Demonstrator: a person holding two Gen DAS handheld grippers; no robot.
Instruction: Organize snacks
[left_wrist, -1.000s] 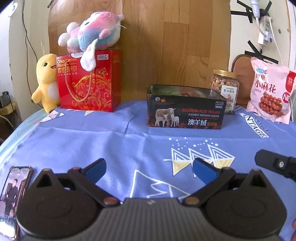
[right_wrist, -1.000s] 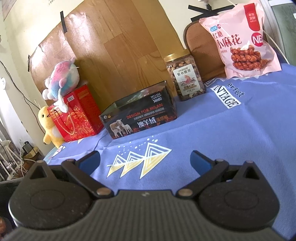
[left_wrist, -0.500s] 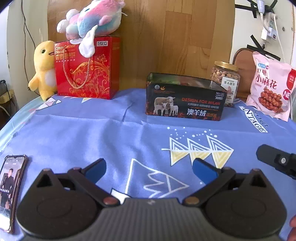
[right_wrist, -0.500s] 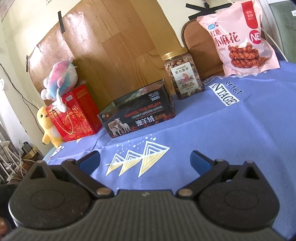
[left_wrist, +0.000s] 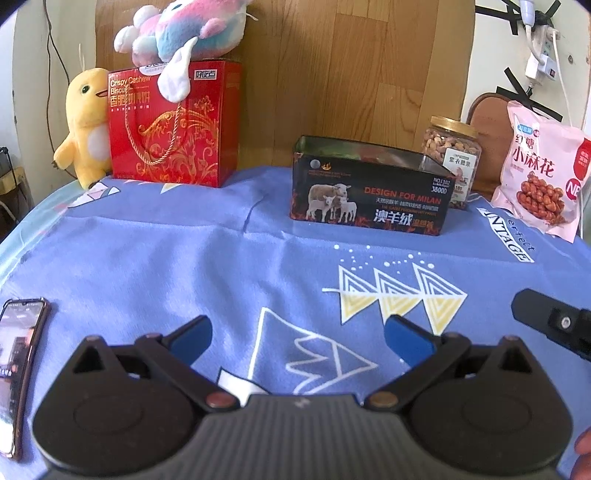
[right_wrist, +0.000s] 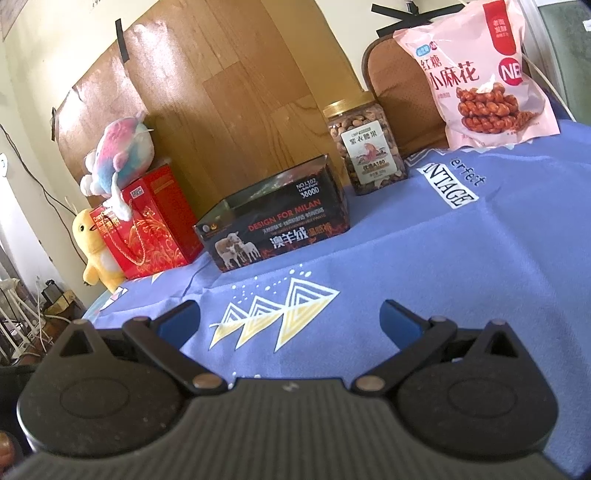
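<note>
Seemingly nothing is sorted yet: the jar (left_wrist: 451, 157) and pink bag (left_wrist: 542, 177) stand far right, outside the open box (left_wrist: 369, 186). Both grippers, left (left_wrist: 297, 336) and right (right_wrist: 290, 321), hover near with fingers wide and empty.

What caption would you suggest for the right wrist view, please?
Open right gripper hovering over the blue tablecloth, facing the black open box, nut jar and pink snack bag.

Both wrist views low (near tablecloth (left_wrist: 184, 251)), facing wall
</note>
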